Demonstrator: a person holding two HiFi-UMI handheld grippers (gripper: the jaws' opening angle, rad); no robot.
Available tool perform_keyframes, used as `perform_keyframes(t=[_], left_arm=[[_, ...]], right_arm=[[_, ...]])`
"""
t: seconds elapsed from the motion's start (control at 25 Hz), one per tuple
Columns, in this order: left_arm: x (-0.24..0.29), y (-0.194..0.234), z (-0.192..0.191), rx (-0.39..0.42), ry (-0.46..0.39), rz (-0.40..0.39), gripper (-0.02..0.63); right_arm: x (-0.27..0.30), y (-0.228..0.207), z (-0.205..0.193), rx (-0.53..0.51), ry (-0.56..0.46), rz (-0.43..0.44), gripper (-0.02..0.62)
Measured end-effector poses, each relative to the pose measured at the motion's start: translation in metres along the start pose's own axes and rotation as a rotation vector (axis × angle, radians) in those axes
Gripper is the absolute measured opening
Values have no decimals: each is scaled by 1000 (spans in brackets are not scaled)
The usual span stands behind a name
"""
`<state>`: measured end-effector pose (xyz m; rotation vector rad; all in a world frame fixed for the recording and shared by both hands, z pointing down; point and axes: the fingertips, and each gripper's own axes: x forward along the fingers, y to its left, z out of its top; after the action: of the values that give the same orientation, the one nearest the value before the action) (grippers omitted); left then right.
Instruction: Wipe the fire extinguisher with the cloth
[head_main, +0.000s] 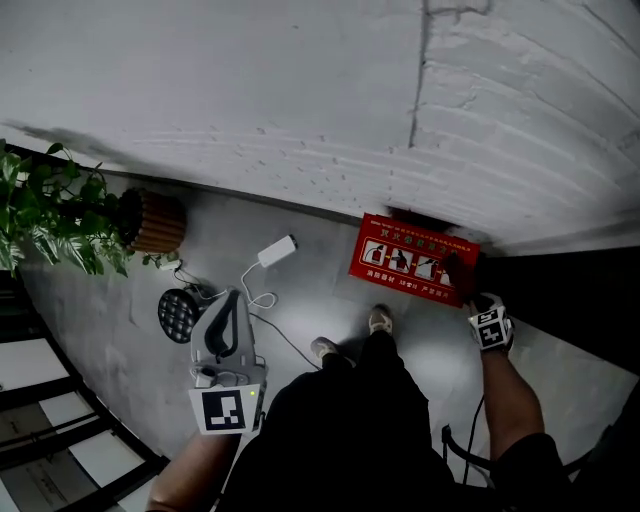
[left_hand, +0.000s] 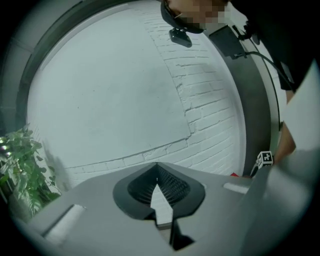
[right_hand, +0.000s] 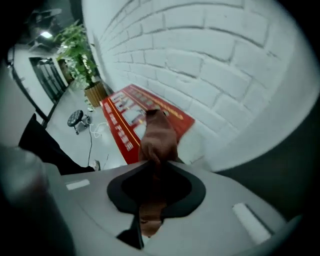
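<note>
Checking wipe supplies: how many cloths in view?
1: a brown cloth clamped in the right gripper, beside the red box. More may be hidden.

White characters (head_main: 385, 273) and a row of pictogram panels (head_main: 400, 257) are printed on the red fire extinguisher box (head_main: 420, 240); nothing there can be read.

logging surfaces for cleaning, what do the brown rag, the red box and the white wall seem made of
Brown cloth rag: soft matte fabric; it bunches in limp folds.
Red printed rectangular box: probably painted sheet metal, possibly plastic; flat faces, crisp edges, smooth look.
White wall: painted brick; mortar lines show through the coat.
</note>
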<state>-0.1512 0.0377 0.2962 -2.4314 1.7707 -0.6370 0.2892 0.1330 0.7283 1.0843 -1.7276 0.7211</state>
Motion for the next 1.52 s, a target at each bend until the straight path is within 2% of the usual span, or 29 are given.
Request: perform_keyframes(t=[0.16, 0.28, 0.4, 0.52, 0.72, 0.84, 0.96, 1.08, 1.32, 1.52], left_arm=[[-8, 14, 0, -8, 0, 35, 0], [-21, 26, -9, -4, 27, 64, 0], [-48, 52, -24, -4, 80, 150, 0], [-81, 83, -36, 6, 127, 258, 0], [-137, 119, -55, -4, 207, 401, 0], [-149, 125, -65, -2, 244, 423, 0], [-136, 119, -62, -1, 222, 390, 0], [-116, 106, -50, 0, 183, 339, 0], [-73, 79, -23, 17, 81, 227, 0], [-35, 44, -16, 18, 41, 117, 0]], right_arm=[[-3, 63, 113, -212, -205, 74, 49], [11, 123, 190, -338, -310, 156, 49], [34, 187, 245, -435, -347, 256, 49], [67, 239, 266, -504, -298, 343, 49], [121, 260, 231, -552, -30, 364, 49], [130, 255, 214, -562, 19, 374, 49], [123, 247, 203, -569, 12, 378, 49], [111, 226, 179, -517, 15, 354, 49], [81, 148, 118, -348, 34, 251, 49], [55, 81, 53, -188, 66, 161, 49]])
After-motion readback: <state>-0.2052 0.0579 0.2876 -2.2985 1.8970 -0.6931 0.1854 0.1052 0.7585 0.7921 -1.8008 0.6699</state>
